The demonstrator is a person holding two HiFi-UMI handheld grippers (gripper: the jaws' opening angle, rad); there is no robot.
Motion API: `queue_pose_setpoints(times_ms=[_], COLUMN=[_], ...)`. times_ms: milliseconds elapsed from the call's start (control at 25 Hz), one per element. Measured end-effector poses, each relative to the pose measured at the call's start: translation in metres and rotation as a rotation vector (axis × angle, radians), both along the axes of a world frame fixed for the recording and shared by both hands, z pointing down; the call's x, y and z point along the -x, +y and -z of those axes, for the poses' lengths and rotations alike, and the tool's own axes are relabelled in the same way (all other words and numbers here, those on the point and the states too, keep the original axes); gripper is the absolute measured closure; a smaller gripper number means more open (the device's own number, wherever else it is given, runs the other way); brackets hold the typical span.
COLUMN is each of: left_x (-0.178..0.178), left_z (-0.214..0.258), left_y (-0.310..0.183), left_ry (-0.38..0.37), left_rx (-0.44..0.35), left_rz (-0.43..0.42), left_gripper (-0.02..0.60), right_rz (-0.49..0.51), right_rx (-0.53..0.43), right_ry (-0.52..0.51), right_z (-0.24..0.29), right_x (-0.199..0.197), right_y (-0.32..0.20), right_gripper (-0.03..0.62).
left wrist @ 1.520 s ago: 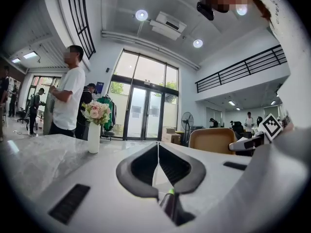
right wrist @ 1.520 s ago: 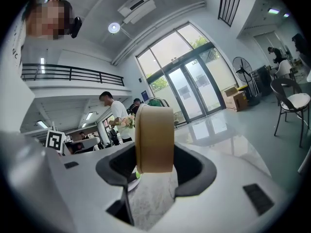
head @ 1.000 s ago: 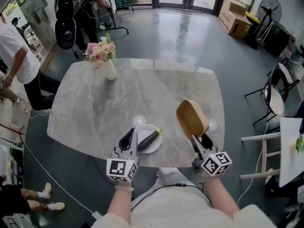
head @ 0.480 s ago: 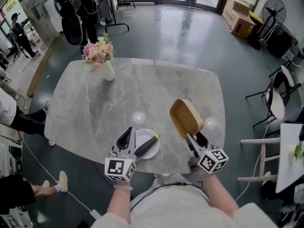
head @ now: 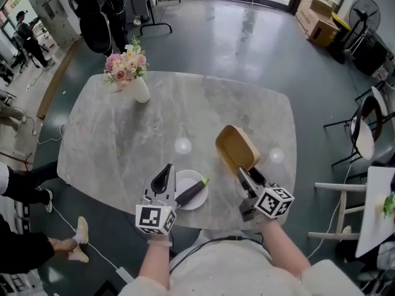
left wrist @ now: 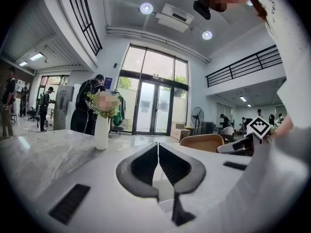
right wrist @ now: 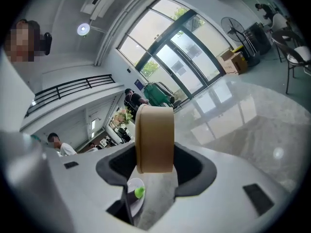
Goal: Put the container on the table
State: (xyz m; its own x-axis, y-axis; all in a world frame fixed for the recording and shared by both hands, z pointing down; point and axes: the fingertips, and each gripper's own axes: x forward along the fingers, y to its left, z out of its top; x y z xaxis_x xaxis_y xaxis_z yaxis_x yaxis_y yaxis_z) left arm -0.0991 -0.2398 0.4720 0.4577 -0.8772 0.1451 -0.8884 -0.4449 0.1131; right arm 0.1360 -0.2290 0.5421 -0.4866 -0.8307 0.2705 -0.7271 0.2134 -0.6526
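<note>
A tan container (head: 236,148) is held on its edge, tilted, over the near right part of the grey marble table (head: 123,134). My right gripper (head: 248,177) is shut on its near rim. In the right gripper view the container (right wrist: 154,137) stands upright between the two jaws. My left gripper (head: 164,176) hovers at the near edge, its jaws shut together with nothing in them (left wrist: 157,147). To its right lies a white plate (head: 182,201) with a dark eggplant (head: 192,189). The left gripper view shows the container (left wrist: 201,142) at its right.
A white vase of pink flowers (head: 139,85) stands at the table's far left. Chairs (head: 364,128) and a white side table (head: 379,208) stand to the right. People (head: 99,11) and gear stand beyond the far left corner. Cardboard boxes (head: 322,23) lie far right.
My right gripper has carried the container leftward and lower and rolled it a little. The left gripper has shifted slightly beside the plate. A person at the left has moved away.
</note>
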Motion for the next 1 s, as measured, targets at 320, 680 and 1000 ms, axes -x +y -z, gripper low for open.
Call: queue_pose_setpoints(times_ms=[320,680,1000], left_x=[0.006,0.014,0.021], left_z=[-0.009,-0.015,-0.02], left_y=[-0.005,-0.007,-0.009], left_ry=[-0.005,-0.006,-0.003], left_rx=[0.028,0.048,0.064], left_rz=[0.031,0.061,0.074], left_gripper=[0.572,0.572,0.572], right_rz=[-0.014,-0.009,-0.066], right_rx=[0.108,0.186,0.287], right_ry=[-0.14,-0.302,-0.367], right_z=[-0.019,-0.026,-0.045], right_x=[0.012,0.037,0.042], right_y=[-0.022,-0.043,-0.055], right_gripper=[0.358,0.358,0.358])
